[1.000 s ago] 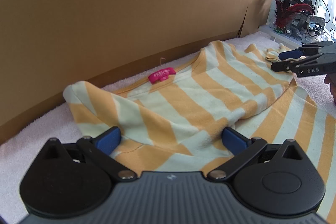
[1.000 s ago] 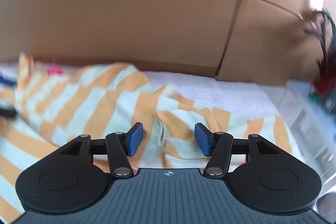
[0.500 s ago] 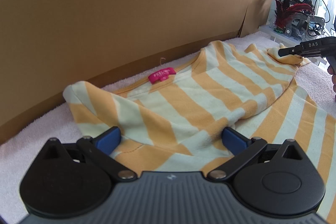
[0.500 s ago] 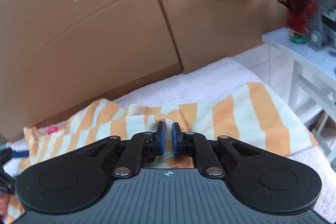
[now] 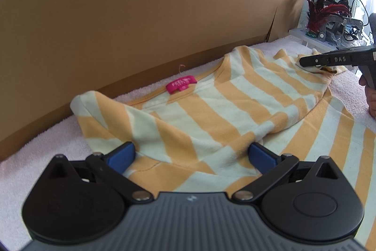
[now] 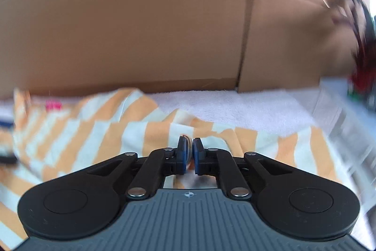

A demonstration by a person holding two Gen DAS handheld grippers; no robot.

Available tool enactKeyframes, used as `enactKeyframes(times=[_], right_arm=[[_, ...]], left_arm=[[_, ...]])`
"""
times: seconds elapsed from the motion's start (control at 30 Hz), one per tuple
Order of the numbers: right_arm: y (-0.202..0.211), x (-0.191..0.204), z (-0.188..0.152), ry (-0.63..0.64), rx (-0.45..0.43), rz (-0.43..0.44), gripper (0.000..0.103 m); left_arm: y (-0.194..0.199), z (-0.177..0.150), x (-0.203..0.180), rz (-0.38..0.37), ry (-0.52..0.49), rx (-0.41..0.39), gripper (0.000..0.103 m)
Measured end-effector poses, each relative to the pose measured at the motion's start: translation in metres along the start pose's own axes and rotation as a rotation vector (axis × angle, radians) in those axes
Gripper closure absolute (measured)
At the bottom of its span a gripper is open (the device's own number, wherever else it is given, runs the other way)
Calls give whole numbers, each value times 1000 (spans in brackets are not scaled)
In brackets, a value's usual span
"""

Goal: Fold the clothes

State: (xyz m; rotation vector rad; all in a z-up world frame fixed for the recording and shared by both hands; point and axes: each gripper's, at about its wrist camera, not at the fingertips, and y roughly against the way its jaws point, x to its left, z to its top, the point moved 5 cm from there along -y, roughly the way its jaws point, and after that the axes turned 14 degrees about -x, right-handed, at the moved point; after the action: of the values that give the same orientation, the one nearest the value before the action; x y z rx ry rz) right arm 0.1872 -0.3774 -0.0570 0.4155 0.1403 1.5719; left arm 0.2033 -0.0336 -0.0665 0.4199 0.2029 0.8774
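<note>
The orange-and-cream striped shirt [image 5: 211,114] lies spread on the white towel-covered worktop [image 5: 42,142], its neckline and pink neck label [image 5: 181,84] towards the back edge, under the cardboard wall [image 5: 141,15]. The left gripper [image 5: 191,155] sits low at the near edge, jaws spread wide with rumpled cloth between them, pads not pressing. Over at the right end, the right gripper [image 6: 189,149] has pressed together, pinching a fold of the shirt's sleeve [image 5: 312,62].
</note>
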Motion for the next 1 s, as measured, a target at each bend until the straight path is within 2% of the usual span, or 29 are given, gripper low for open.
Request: enactKeyframes(times=[0.13,0.2,0.27,0.37,0.4,0.43,0.47,0.5,0.53,0.57,0.6,0.67,0.77,0.87,1.0], right_arm=[[10,-33,-4,-241,-28,-9,99],[11,-39,-8,-282,-20,6,101],[14,-33,-8,-245,-21,14,96],[20,-7,-7,-87,-15,31,74],[19,2,-8,-24,-13,29,63],[19,12,-9,40,-12,26,58],[16,20,-11,105,-6,10,58],[11,27,-12,166,-3,-11,58],[10,29,-12,183,-7,-26,66],[11,30,-12,178,-13,-37,76],[12,30,-11,173,-18,-48,97],[16,26,-7,120,-38,-62,97],[25,-1,12,-95,-98,-35,98],[43,-19,50,-273,-174,50,98],[67,-42,111,-445,-285,154,98]], left_arm=[[0,0,0,0,-1,0,1],[0,0,0,0,-1,0,1],[0,0,0,0,-1,0,1],[0,0,-1,-1,0,0,1],[0,0,-1,-1,0,0,1],[0,0,-1,-1,0,0,1],[0,0,-1,-1,0,0,1],[0,0,-1,-1,0,0,1],[0,0,-1,-1,-1,0,1],[0,0,-1,-1,-1,0,1],[0,0,-1,-1,0,0,1],[0,0,0,-5,1,-1,1],[4,1,2,-35,12,-10,1],[13,3,6,-50,2,-14,1],[29,9,9,-61,-32,-2,1]])
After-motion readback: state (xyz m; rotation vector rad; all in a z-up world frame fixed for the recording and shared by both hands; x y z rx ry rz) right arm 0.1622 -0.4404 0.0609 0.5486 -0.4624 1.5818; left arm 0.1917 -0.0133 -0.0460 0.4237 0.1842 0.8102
